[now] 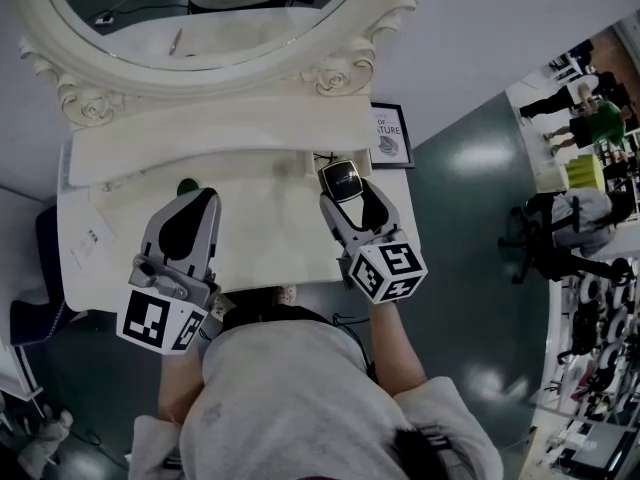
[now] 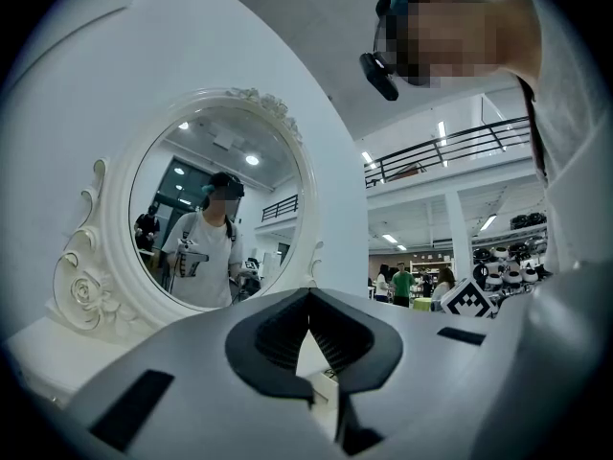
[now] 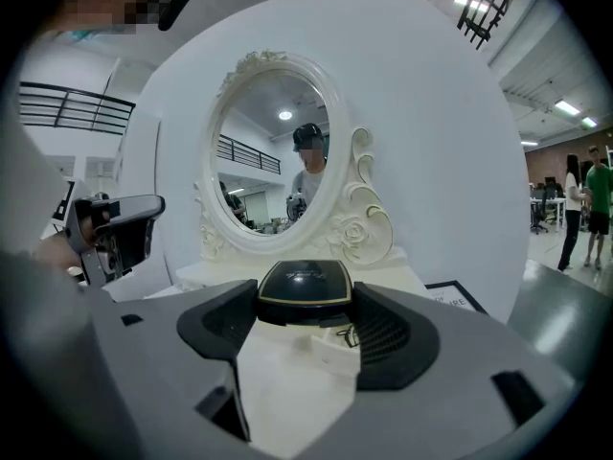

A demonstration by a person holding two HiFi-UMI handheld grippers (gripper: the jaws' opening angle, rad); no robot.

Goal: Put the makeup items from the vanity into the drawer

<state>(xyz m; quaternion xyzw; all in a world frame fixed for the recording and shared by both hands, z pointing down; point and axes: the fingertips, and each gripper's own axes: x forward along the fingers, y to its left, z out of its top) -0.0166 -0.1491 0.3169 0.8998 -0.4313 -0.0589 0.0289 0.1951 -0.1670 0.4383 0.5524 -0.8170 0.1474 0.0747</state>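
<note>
The right gripper (image 1: 345, 194) is clamped on a black compact (image 3: 305, 290) with a gold rim, pinched by its side edges at the very tips of the jaws and held above the white counter (image 1: 270, 233). Off to its left, the left gripper (image 2: 308, 300) has its jaws closed together on nothing. The hold looks shallow. The compact is smooth and rounded, so a tilt or a knock against a drawer front could let it swivel or slide out forward. No open drawer shows in any view, so the empty gripper would likely have to pull one first. Just ahead of the left gripper lies a small green item (image 1: 187, 185). Beyond both grippers stands an oval mirror (image 1: 200, 8) in a carved cream frame. To the right of the right gripper sits a framed sign (image 1: 389, 136), and past it is grey floor with people well off.
</note>
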